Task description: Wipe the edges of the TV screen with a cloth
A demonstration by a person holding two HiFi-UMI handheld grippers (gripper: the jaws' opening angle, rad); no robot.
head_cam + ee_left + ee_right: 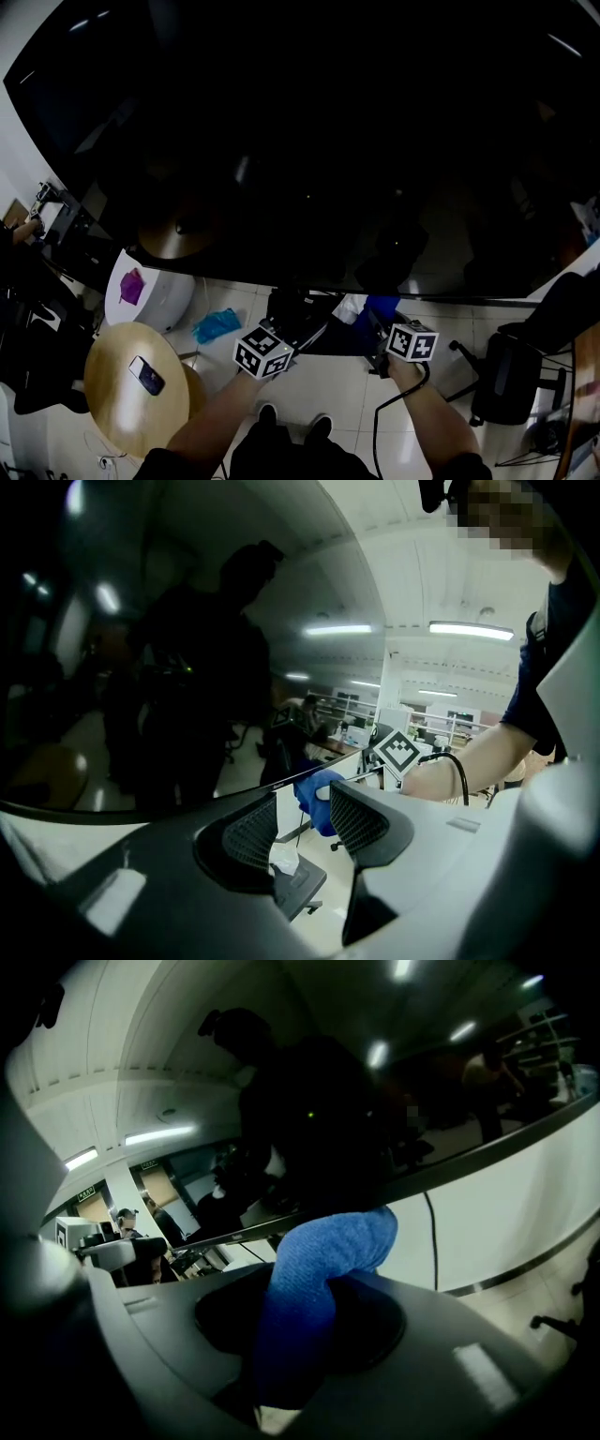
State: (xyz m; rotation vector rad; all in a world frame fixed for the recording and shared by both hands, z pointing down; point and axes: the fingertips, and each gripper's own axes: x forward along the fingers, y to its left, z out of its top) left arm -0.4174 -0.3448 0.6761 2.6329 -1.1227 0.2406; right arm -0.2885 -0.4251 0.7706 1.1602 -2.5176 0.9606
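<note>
The big dark TV screen [309, 141] fills the upper head view, its bottom edge [422, 294] just beyond both grippers. My right gripper [380, 322] is shut on a folded blue cloth [382, 304] that sits right under that edge. In the right gripper view the blue cloth [319, 1260] bulges out of the right gripper [300, 1326], with the bezel [469, 1162] close behind. My left gripper [317, 328] is to its left; in its own view the left gripper [300, 832] shows a narrow gap, with a small white scrap [281, 858] low against the left jaw. Whether that scrap is held is unclear.
A black stand base [292, 317] lies under the TV. A round wooden table [112, 403] with a phone [146, 375] stands at the lower left. Beside it are a white drum [159, 298] and a teal rag [217, 324] on the floor. An office chair [506, 384] stands at the right.
</note>
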